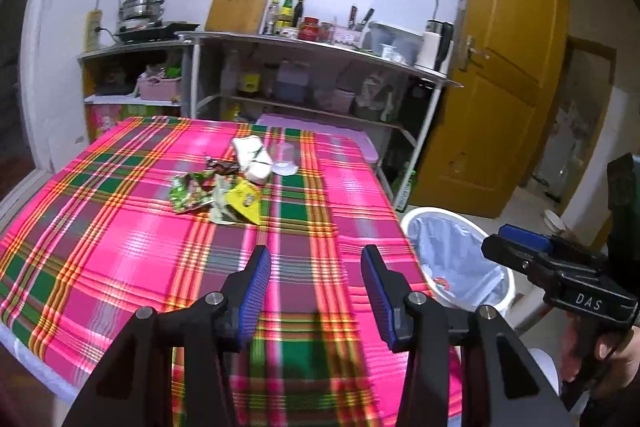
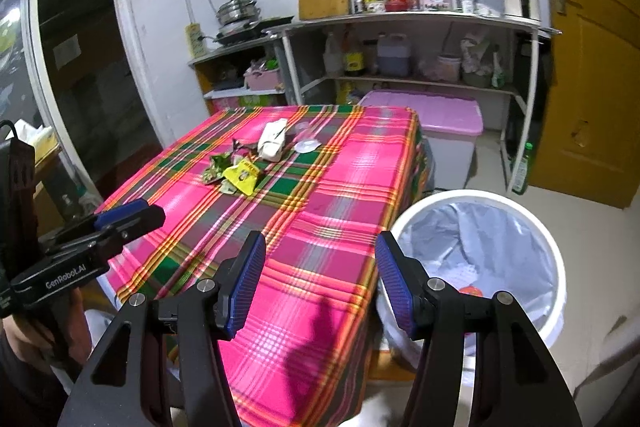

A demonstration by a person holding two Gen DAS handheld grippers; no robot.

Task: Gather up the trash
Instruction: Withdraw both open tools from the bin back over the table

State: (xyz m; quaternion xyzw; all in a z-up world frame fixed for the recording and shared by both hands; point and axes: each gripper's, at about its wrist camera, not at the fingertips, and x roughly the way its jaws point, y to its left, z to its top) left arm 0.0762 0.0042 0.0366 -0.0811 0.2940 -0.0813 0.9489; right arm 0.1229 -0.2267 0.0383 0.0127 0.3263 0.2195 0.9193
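Observation:
A pile of trash lies at the far middle of the table with the pink plaid cloth (image 1: 120,227): a green wrapper (image 1: 190,193), a yellow wrapper (image 1: 244,205), a white crumpled pack (image 1: 252,159), a dark wrapper (image 1: 220,167) and a clear plastic cup (image 1: 285,159). My left gripper (image 1: 316,261) hovers open over the near part of the cloth, well short of the pile. The white bin (image 2: 556,267) with a pale liner stands on the floor right of the table, a red scrap (image 2: 470,291) inside. My right gripper (image 2: 320,249) is open and empty over the table's near right corner beside the bin.
Behind the table stands a metal shelf (image 2: 400,17) with bottles, a kettle and a cutting board. A pink-lidded box (image 2: 440,119) sits under it. A green bottle (image 2: 522,171) stands on the floor by the yellow door (image 2: 592,87). A hand (image 1: 616,355) holds the right gripper.

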